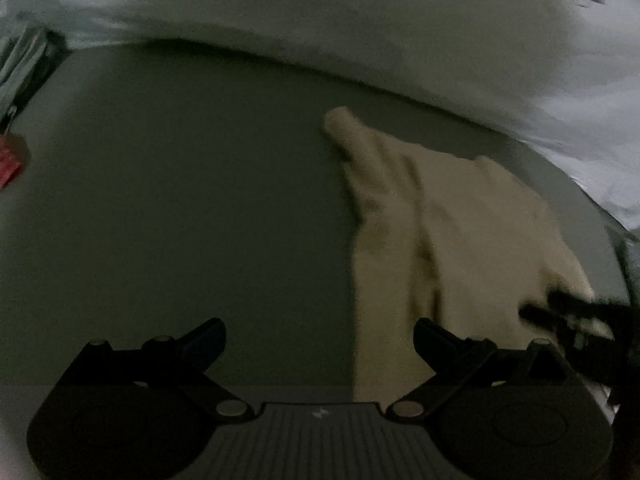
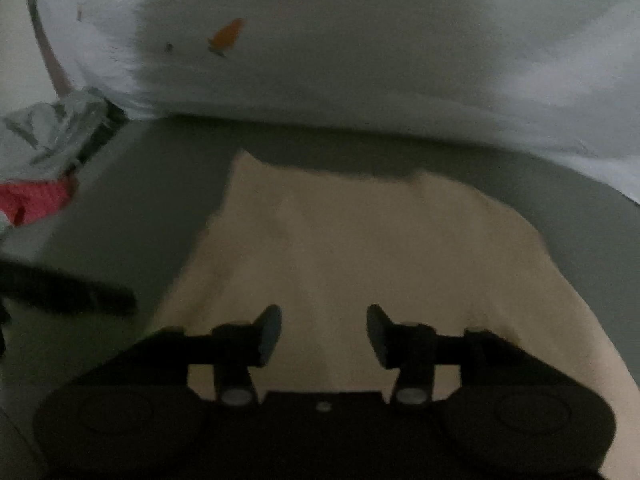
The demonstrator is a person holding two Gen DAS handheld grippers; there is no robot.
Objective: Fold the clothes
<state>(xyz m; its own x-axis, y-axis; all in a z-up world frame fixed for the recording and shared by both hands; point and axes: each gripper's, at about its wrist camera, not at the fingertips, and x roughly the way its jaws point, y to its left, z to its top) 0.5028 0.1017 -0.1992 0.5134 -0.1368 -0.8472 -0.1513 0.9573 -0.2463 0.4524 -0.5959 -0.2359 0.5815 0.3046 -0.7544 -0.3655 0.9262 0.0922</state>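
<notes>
— What's that cloth like?
— A soft cream garment [image 2: 360,248], creased, lying flat on the smooth grey table [image 1: 180,200], one narrow end [image 1: 340,124] pointing at the pale wall [image 2: 360,60].
— And the tools?
— Left gripper [image 1: 320,340] spread wide over bare table beside the garment's edge; right gripper [image 2: 324,336] apart above the cloth, gripping nothing.

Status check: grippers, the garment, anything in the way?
Left gripper open, empty. Right gripper open above cream garment, nothing pinched. Garment lies on grey surface. Nothing blocking.
</notes>
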